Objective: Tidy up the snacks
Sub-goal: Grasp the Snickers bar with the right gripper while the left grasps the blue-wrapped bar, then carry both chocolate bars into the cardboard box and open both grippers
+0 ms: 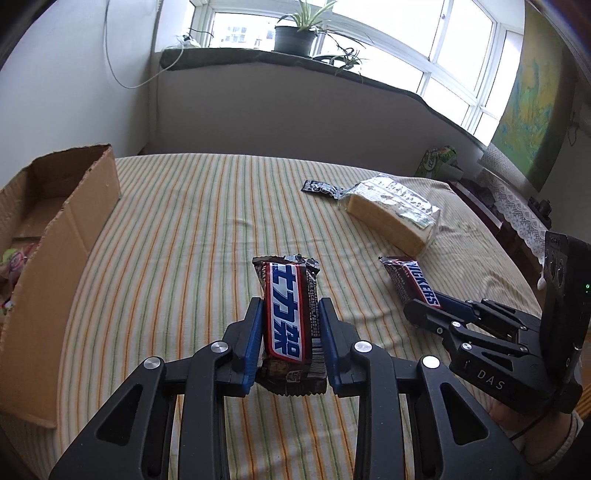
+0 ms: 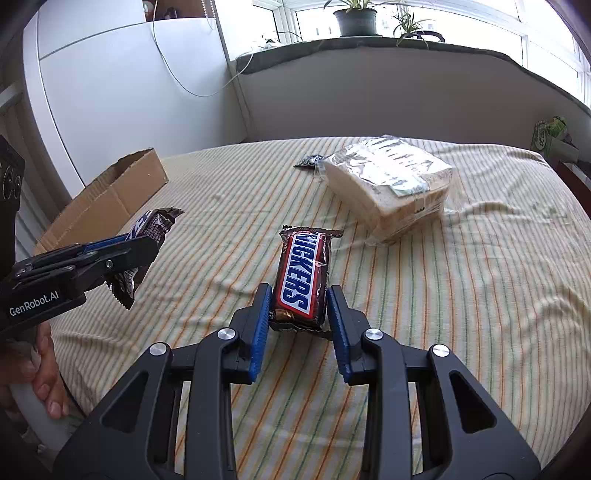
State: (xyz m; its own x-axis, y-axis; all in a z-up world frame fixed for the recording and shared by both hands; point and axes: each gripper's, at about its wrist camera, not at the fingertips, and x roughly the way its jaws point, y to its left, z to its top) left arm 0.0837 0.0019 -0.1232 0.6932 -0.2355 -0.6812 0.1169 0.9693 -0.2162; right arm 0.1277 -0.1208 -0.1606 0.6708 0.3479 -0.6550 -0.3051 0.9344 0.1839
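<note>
Nearest in the left wrist view, the left gripper (image 1: 290, 325) has its two blue-padded fingers (image 1: 254, 332) closed on a chocolate bar (image 1: 286, 321) in a brown wrapper with blue lettering on white. The bar stands lengthwise between the pads, its torn far end raised above the striped bedsheet (image 1: 184, 221).

In the right wrist view, the right gripper (image 2: 298, 314) clamps a second chocolate bar (image 2: 301, 277), a Snickers, by its near end. Whether its far end touches the sheet I cannot tell. A hand (image 2: 44, 373) on the left gripper's white handle shows at the lower left edge there.

Just beyond the Snickers lies a clear bag of sliced bread (image 2: 391, 184), flat on the sheet. Behind the bread, touching or nearly touching its far corner, is a small black packet (image 1: 319, 186).

To the left sits an open cardboard box (image 1: 74, 229), well apart from the bread and both bars. Inside it, at the near end, something colourful in pink and green (image 1: 13, 262) is partly visible; most of the box's inside is hidden by its wall.

Farthest back, a window ledge (image 1: 258, 59) carries a potted plant (image 1: 295, 35), and a green carton (image 1: 436, 160) stands past the bed's far right corner.
</note>
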